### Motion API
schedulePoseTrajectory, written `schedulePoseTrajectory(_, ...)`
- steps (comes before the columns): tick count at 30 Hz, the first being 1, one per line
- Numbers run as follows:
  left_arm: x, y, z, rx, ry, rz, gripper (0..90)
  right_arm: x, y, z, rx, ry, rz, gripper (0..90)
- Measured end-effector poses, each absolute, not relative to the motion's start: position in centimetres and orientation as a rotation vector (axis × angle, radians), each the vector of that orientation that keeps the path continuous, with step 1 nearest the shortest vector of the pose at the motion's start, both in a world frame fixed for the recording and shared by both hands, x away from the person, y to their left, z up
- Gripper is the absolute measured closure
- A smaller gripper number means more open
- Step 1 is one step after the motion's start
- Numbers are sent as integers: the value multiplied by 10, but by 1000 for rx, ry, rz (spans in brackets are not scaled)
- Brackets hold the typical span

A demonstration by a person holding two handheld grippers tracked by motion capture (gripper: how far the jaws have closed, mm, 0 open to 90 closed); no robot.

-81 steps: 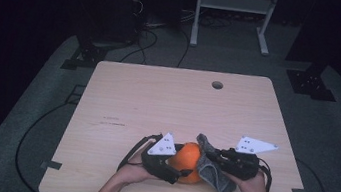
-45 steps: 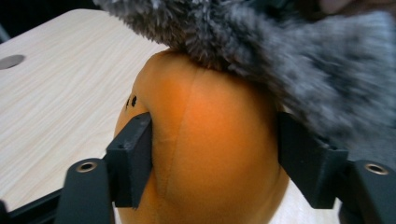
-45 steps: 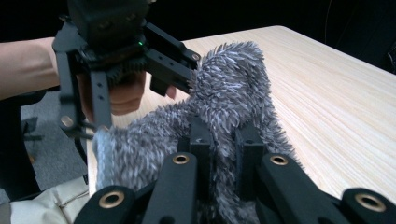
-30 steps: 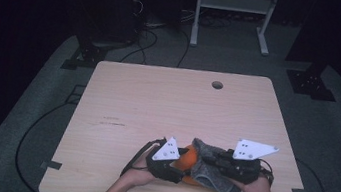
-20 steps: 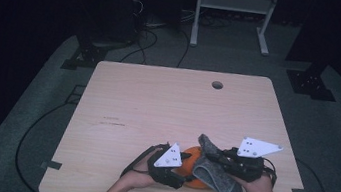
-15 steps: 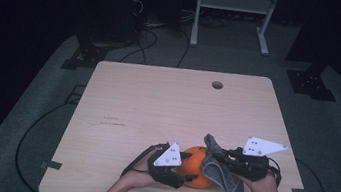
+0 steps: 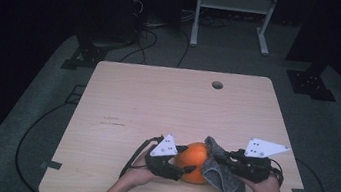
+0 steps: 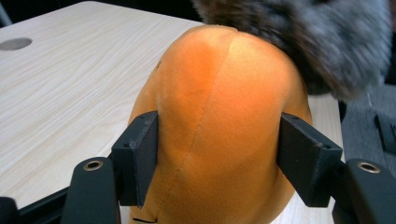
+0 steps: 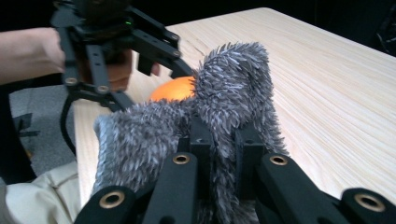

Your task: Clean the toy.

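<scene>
An orange plush ball [image 7: 193,161] rests near the table's front edge. My left gripper [image 7: 183,161] holds it from the left, and both pads [image 8: 144,154] press into its sides [image 8: 219,107]. Its jaws have just been opening a little, with the ball still between them. My right gripper [image 7: 217,159] is shut on a grey furry cloth [image 7: 223,179], which drapes against the ball's right side. In the right gripper view the cloth [image 9: 233,84] bunches over the jaws [image 9: 224,140], with the ball [image 9: 173,88] and the left gripper [image 9: 154,60] behind it.
The light wooden table [image 7: 168,100] has a round cable hole [image 7: 217,85] near its far edge. Cables [image 7: 38,123] trail across the grey floor at the left. A white stand [image 7: 230,13] and dark equipment feet [image 7: 311,83] lie beyond the table.
The right gripper has drawn the grey cloth a little to the right, off the ball, so more orange shows. The left gripper has stayed on the ball.
</scene>
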State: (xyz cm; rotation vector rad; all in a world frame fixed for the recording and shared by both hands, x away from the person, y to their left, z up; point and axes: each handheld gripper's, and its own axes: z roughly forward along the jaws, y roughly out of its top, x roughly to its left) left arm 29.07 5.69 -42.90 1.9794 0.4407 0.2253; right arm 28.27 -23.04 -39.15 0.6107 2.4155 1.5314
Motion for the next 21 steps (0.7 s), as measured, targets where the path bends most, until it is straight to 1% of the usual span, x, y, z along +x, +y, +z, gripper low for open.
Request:
schedulePoseTrajectory(8, 281, 46, -428, 2018, 380, 281, 344, 276, -209, -383, 524, 2425, 1526, 806)
schedulePoseTrajectory(13, 276, 42, -427, 2037, 328, 288, 350, 281, -217, -384, 587, 2373, 1534, 806)
schedulePoseTrajectory(16, 277, 43, -426, 2035, 309, 283, 330, 283, -222, -386, 609, 2370, 1537, 806)
schedulePoseTrajectory(17, 279, 45, -426, 2022, 309, 272, 272, 285, -226, -388, 626, 2370, 1550, 806)
schedulePoseTrajectory(19, 283, 46, -426, 2026, 335, 265, 186, 286, -228, -390, 630, 2379, 1558, 806)
schedulePoseTrajectory(21, 288, 46, -430, 2031, 354, 226, 138, 285, -228, -389, 616, 2393, 1555, 806)
